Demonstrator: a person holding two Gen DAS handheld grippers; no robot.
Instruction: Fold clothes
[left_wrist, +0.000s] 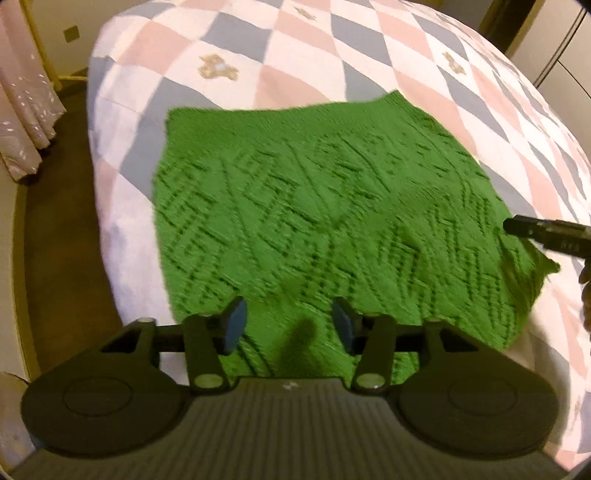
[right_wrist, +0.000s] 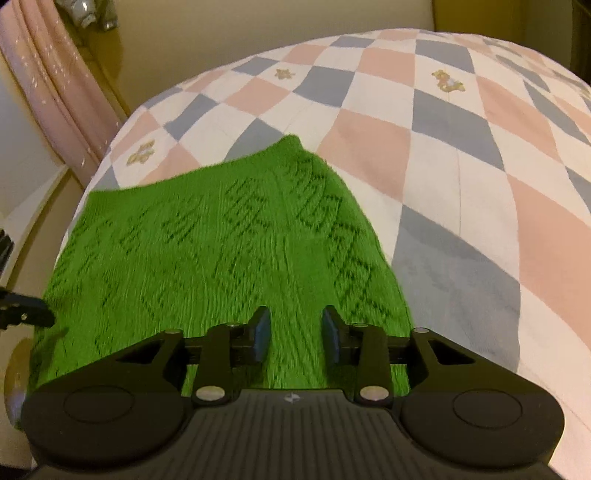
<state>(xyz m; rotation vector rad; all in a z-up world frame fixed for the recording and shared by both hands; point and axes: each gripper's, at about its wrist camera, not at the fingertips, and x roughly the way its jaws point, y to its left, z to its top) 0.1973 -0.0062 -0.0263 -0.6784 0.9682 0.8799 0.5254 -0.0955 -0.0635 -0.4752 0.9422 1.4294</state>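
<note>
A green knitted garment (left_wrist: 314, 206) lies flat and folded on the checked bed cover. My left gripper (left_wrist: 289, 326) hovers over its near edge, jaws apart, with only flat cloth showing in the gap. A finger of the right gripper (left_wrist: 546, 232) reaches in over the garment's right edge. In the right wrist view the same garment (right_wrist: 221, 251) fills the lower left. My right gripper (right_wrist: 295, 334) is open above its near right part, with nothing pinched between the blue pads (right_wrist: 261, 334). The left gripper's tip (right_wrist: 27, 314) shows at the far left.
The bed cover (left_wrist: 295, 48) has pink, grey and white diamonds and stretches far beyond the garment. Pink curtains (left_wrist: 22, 110) hang at the left, past the bed's edge and a strip of dark floor (left_wrist: 74, 236). A hand (left_wrist: 585, 291) shows at the right edge.
</note>
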